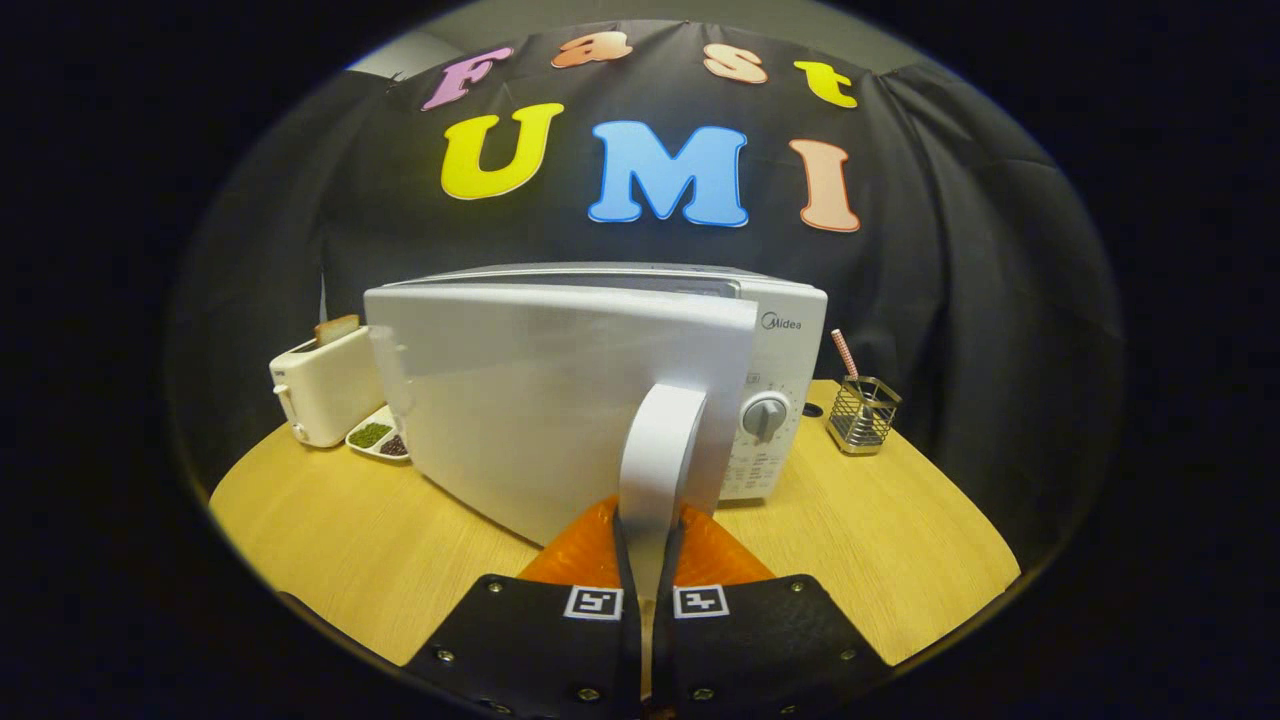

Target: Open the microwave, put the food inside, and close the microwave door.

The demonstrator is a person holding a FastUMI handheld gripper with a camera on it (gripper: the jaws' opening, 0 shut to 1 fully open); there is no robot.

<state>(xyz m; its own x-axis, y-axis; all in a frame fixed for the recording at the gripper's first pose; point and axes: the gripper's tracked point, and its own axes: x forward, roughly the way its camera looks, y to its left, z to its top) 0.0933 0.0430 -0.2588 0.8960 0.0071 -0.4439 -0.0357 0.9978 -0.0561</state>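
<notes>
White plastic fills the narrow gap between the two fingers of the tool [648, 560] at the bottom centre of the frame: they are pressed in from both sides on the upright handle [662, 450] of the microwave door [540, 400], so the tool is pinching that handle and nothing else. The handle's long axis runs straight up from the fingertips, and the fingers close across it, which looks like a sound hold for a sideways swing.

Outward from the grip, the door stands partly swung out from the microwave [790, 330]. Its free edge, the one with the handle, is nearest the tool, while its far edge at centre left of the frame looks like the hinge side (the hinge itself cannot be made out). The control panel with its dial [765, 415] shows just right of the handle. So the move that matters, as I judge it, is an arc about that left edge: pulling toward the camera and leftward would widen the opening, pushing back toward the panel would close it.

On the table [880, 560], a toaster [322, 388] sits at left of the microwave with a small dish of food [378, 436] just in front of it, well apart from the tool. A wire holder [863, 412] with a straw stands at right.
</notes>
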